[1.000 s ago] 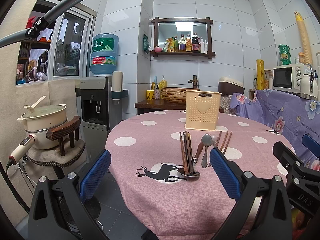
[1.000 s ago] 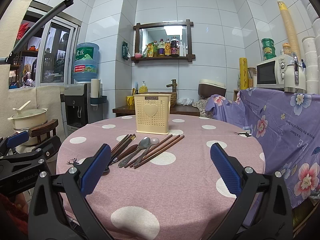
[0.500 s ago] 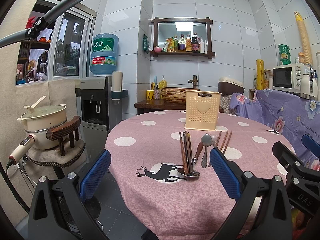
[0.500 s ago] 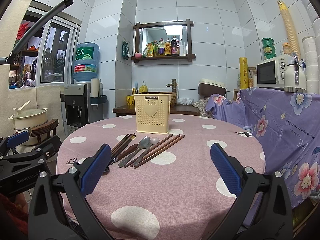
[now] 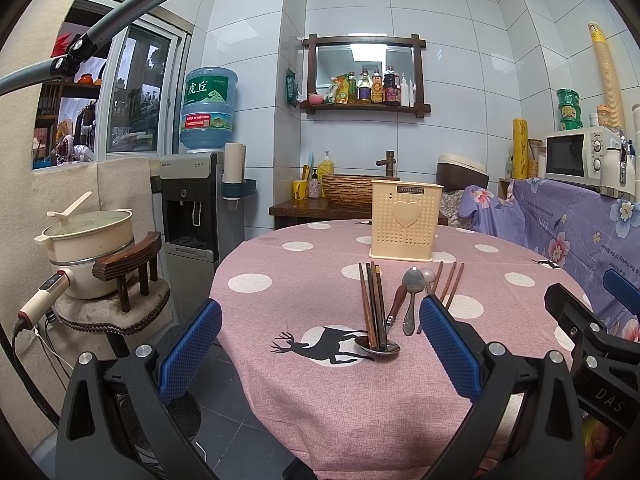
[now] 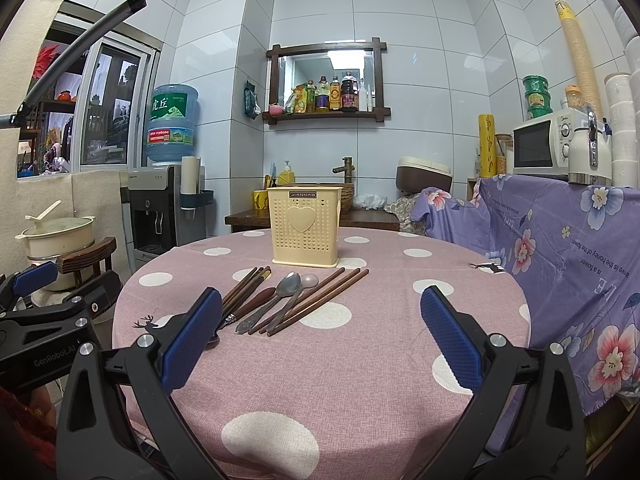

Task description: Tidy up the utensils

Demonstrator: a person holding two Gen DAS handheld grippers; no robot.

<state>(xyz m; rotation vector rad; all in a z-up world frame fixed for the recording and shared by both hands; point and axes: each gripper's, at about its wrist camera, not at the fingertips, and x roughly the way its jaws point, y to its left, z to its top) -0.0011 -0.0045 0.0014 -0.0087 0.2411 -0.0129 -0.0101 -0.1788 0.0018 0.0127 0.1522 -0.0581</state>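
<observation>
I am looking into a home kitchen with a dining corner. White glazed wall tiles (image 6: 420,80) run up to the ceiling, and a dark wooden wall shelf (image 6: 326,114) carries sauce and oil bottles. Below it a brass tap (image 6: 345,168) stands over a woven-look basin. A white microwave oven (image 6: 546,146) sits on a surface draped in purple flowered cloth. At the left, a grey water dispenser (image 5: 192,204) holds a blue water jug (image 5: 208,114), near a cream electric cooking pot (image 5: 90,248). In front of me stands a round bench under a pink polka-dot tablecloth (image 6: 360,360).
</observation>
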